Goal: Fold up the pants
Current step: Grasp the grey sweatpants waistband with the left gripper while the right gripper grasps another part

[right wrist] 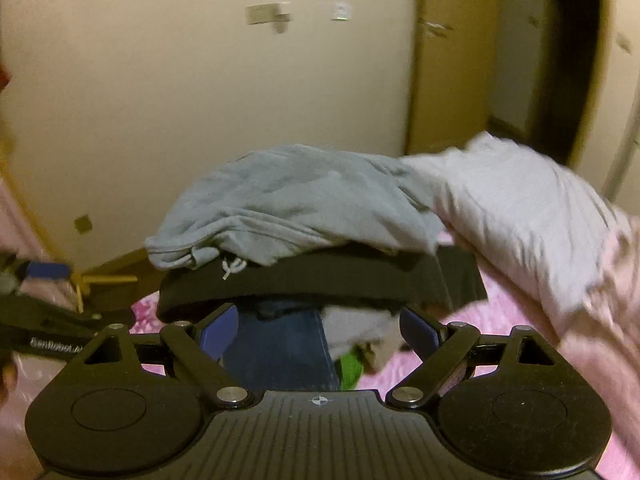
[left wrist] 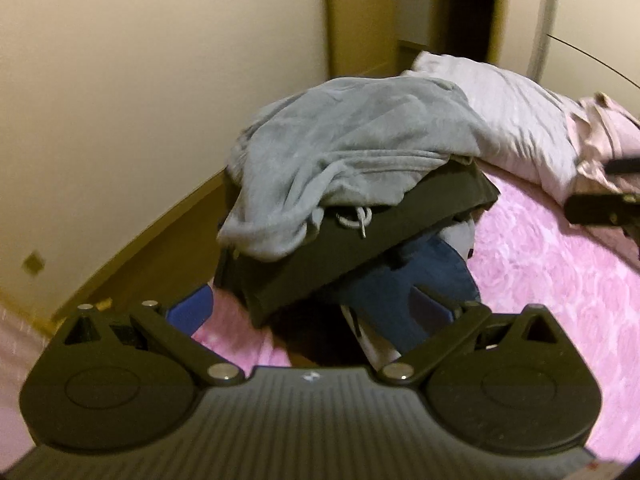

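1. A pile of clothes [right wrist: 304, 248] sits on a pink, rose-patterned bedspread [left wrist: 540, 280], filling the centre of both wrist views.
2. On top lies a rumpled grey-blue fleece garment [left wrist: 352, 148]; under it is a folded black garment [left wrist: 360, 236] with a white drawstring [left wrist: 358, 216] showing at its edge.
3. At the bottom, blue denim jeans [right wrist: 280, 348] poke out toward 6 o'clock, next to pale grey cloth and a scrap of bright green fabric [right wrist: 352, 364].
4. A pale lilac pillow [right wrist: 520, 216] rests at 2 o'clock, touching the pile.
5. The left gripper [left wrist: 316, 308] has its jaws spread wide, holding nothing, just in front of the pile.
6. The right gripper [right wrist: 316, 324] is likewise spread wide and empty, its blue pads [right wrist: 218, 330] flanking the jeans.
7. At 9 o'clock in the right view, the other gripper bears white lettering, only partly readable.
8. A cream wall [right wrist: 200, 100] and a wooden door frame [right wrist: 440, 60] stand behind.
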Demonstrator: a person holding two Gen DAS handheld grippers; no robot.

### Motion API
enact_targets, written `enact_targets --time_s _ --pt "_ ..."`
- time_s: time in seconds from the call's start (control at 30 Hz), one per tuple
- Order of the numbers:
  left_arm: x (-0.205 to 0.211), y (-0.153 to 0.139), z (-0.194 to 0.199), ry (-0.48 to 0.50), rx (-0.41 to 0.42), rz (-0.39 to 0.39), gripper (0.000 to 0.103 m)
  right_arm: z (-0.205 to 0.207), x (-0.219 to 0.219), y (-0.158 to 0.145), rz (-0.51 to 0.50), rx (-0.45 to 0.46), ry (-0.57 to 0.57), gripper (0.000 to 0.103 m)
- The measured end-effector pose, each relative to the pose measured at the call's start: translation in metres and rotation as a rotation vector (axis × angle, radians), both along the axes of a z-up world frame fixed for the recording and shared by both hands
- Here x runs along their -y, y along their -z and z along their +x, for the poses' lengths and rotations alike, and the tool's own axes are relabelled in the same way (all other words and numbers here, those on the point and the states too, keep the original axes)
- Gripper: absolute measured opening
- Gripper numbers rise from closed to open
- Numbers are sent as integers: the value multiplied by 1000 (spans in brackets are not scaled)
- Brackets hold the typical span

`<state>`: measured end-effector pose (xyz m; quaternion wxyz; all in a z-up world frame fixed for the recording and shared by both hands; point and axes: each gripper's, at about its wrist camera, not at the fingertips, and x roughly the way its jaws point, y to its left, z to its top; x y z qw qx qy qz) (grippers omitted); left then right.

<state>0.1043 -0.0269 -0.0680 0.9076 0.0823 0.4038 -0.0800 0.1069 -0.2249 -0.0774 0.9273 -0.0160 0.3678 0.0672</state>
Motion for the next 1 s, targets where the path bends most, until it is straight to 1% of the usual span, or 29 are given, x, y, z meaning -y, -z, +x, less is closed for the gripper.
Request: enact_targets --time_s 0.03,0.07,0.1,0.17,0.23,0.3,0.37,0.43,0.47,0.5,0.53,0.57,0.63,0.67,0.73,0.83,0.9,0.93,0.97,1.0 --pt "-3 3 7 37 9 2 102 12 -8 2 -49 15 -45 85" --pt "-8 6 15 87 23 8 102 18 -13 4 -76 27 -70 85" --pt "-12 10 23 136 34 26 102 26 -19 6 -115 38 -103 85" --pt "-18 20 38 228 54 86 102 46 -32 13 -208 46 -163 85" --pt "-21 31 49 303 80 147 100 61 -43 21 -274 51 -207 85" --pt "-24 43 61 383 103 212 97 74 -52 31 -322 47 -242 85" --pt "-25 54 72 451 120 251 93 91 -60 44 -373 35 -282 85" --pt "-26 62 78 502 125 265 88 109 -67 59 -416 19 -321 85" --pt "-27 67 83 528 127 272 88 117 -71 68 -444 11 -341 85" --pt "-27 70 87 544 129 279 83 122 -74 73 -467 6 -354 85" --pt "-26 73 89 561 132 280 75 131 -78 82 -493 0 -379 85" --pt "-27 77 93 578 131 282 71 138 -81 88 -512 -6 -402 85" --pt "-29 81 96 593 136 285 49 152 -88 100 -547 -13 -444 85" --pt "-31 81 98 601 137 270 44 159 -91 107 -561 -14 -470 85" --pt "-37 76 101 599 137 247 28 170 -96 117 -575 -14 -507 85" --pt "-49 61 112 580 117 183 20 182 -104 122 -561 -8 -550 85" --pt "-53 50 118 583 115 163 18 189 -110 125 -569 0 -575 85" --pt "-55 45 121 587 116 157 17 192 -114 128 -577 0 -590 83" --pt "-56 41 123 589 115 151 17 194 -115 129 -579 -1 -598 66" --pt "-57 38 122 592 118 146 17 196 -117 131 -581 -8 -608 42"
